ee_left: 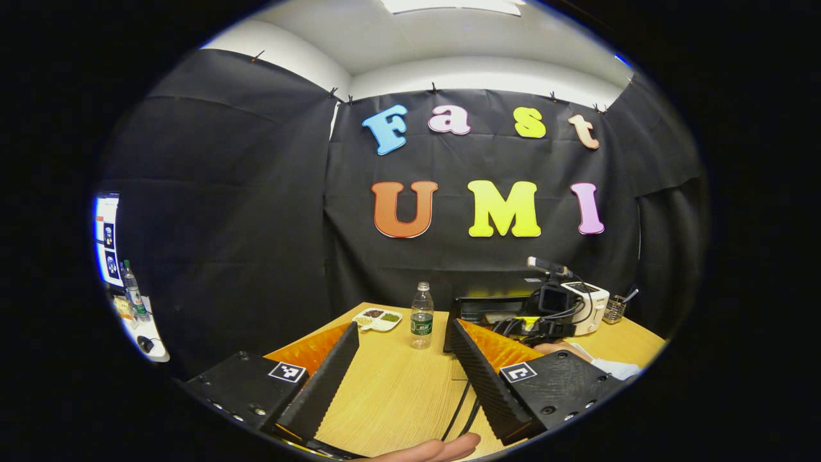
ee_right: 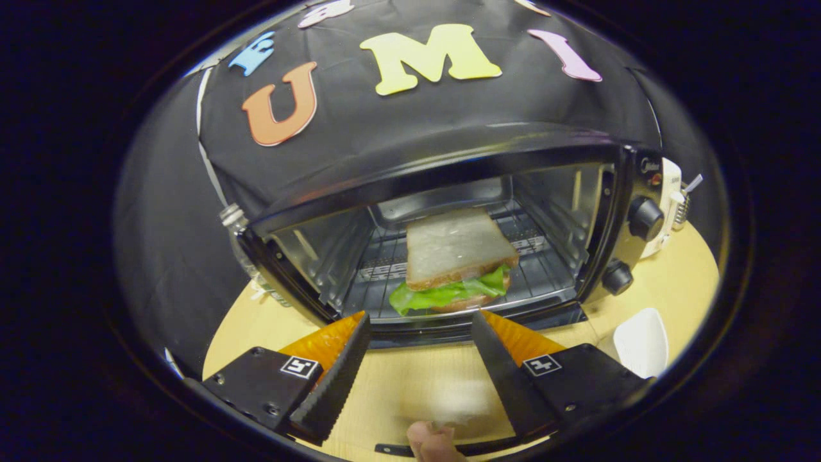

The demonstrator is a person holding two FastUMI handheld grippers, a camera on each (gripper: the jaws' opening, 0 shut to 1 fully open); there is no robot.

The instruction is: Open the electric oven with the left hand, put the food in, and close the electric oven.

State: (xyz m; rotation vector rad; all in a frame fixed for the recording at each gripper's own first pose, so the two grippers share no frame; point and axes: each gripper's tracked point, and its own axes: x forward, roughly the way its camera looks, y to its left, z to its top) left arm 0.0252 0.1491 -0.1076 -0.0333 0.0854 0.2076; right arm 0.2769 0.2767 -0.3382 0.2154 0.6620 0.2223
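Here, sandwich (ee_right: 454,263) inside open oven (ee_right: 449,173), right gripper (ee_right: 420,333) fingers apart, left gripper (ee_left: 404,350) likewise.

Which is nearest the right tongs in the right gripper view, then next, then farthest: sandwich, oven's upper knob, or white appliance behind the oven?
1. Sandwich: straight ahead on the oven rack, just beyond the open right tongs.
2. Upper knob: off to the right, on the oven's control panel.
3. White appliance: farthest, behind the oven's right end.

Matt pale wood-grain tabletop (ee_right: 410,378); electric oven (ee_right: 449,167) with glossy black shell, shiny metal walls and wire rack (ee_right: 545,269); clear, probably plastic, water bottle (ee_left: 421,316).
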